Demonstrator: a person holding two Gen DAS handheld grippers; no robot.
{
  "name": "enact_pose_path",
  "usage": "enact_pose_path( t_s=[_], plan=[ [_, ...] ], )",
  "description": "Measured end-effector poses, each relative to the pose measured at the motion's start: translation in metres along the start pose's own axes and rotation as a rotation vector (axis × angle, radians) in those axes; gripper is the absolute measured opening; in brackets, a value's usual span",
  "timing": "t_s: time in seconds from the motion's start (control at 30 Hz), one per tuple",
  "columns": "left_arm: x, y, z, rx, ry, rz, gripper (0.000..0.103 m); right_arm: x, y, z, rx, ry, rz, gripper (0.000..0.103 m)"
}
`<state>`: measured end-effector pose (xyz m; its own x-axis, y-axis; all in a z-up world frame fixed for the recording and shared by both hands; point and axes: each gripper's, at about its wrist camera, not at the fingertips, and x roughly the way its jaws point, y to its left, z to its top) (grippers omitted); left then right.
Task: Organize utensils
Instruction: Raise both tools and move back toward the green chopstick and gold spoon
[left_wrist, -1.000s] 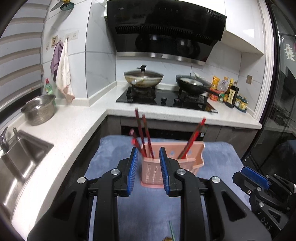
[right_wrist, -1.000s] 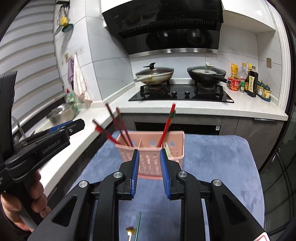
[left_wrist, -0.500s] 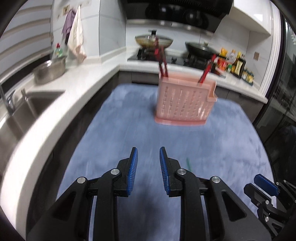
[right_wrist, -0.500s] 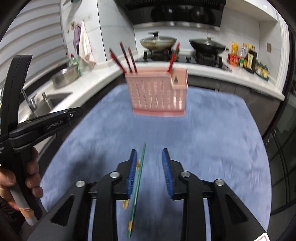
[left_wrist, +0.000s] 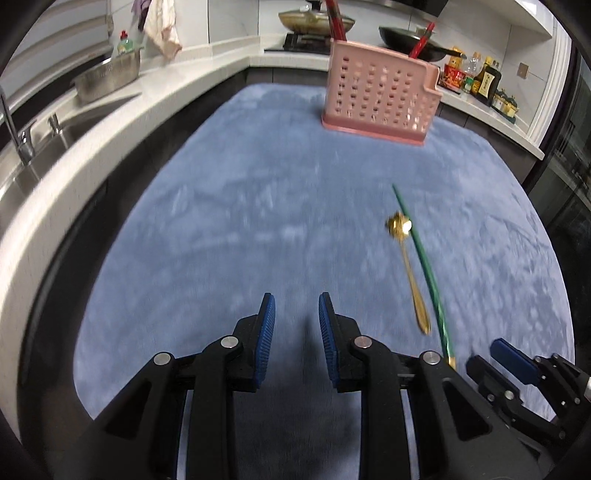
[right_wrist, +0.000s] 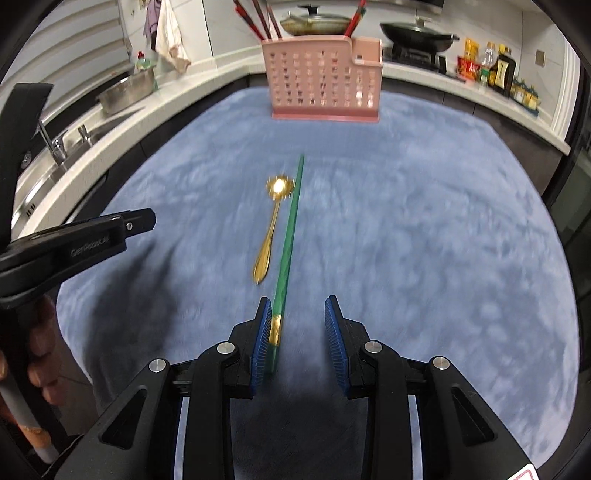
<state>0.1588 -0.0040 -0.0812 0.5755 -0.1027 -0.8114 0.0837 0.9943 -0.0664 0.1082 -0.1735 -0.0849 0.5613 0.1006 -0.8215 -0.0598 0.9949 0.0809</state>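
Note:
A pink perforated utensil holder (left_wrist: 382, 99) (right_wrist: 325, 86) stands at the far side of the blue mat, with red chopsticks (right_wrist: 258, 22) in it. A gold spoon (left_wrist: 408, 269) (right_wrist: 271, 229) and a green chopstick (left_wrist: 424, 266) (right_wrist: 290, 236) lie side by side on the mat. My right gripper (right_wrist: 298, 332) is open just above the mat, with the chopstick's gold-banded near end between its jaws, close to the left pad. My left gripper (left_wrist: 297, 325) is open and empty, to the left of both utensils.
The blue mat (left_wrist: 258, 206) covers the table. A white counter with a sink (left_wrist: 33, 147) and a steel pot (left_wrist: 109, 75) runs along the left. A stove with pans (right_wrist: 413, 35) and sauce bottles (right_wrist: 495, 70) are behind the holder.
Both grippers have drawn back from the holder and dropped low over the mat. The right gripper now straddles the near end of the green chopstick. The spoon and chopstick have come into full view.

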Motion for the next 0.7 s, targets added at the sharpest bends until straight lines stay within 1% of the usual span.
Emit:
enact_pose_path(
  t_s=[0.07,0.1,0.17,0.4,0.5,0.6,0.7],
  plan=[
    [0.001,0.0,-0.009,0.006,0.009,0.001,0.025,0.004,0.001,-0.005,0.011,0.012,0.008,0.031],
    [0.001,-0.001,-0.011,0.011,0.009,0.005,0.03,0.006,0.002,-0.007,0.013,0.017,0.011,0.031],
    [0.0,-0.002,-0.017,0.022,0.007,0.014,0.033,0.009,0.004,-0.011,0.014,0.024,0.01,0.031],
    [0.001,-0.004,-0.025,0.022,0.022,-0.011,0.033,0.019,0.008,-0.015,0.016,0.038,0.011,0.031],
    [0.003,-0.006,-0.026,0.022,0.029,-0.014,0.034,0.021,0.008,-0.017,0.01,0.031,0.004,0.031],
    [0.006,-0.006,-0.027,0.019,0.039,-0.017,0.036,0.022,0.007,-0.017,0.009,0.024,-0.006,0.026],
    [0.008,-0.007,-0.028,0.02,0.046,-0.02,0.036,0.021,0.003,-0.017,0.028,0.021,-0.011,0.018]
  ],
)
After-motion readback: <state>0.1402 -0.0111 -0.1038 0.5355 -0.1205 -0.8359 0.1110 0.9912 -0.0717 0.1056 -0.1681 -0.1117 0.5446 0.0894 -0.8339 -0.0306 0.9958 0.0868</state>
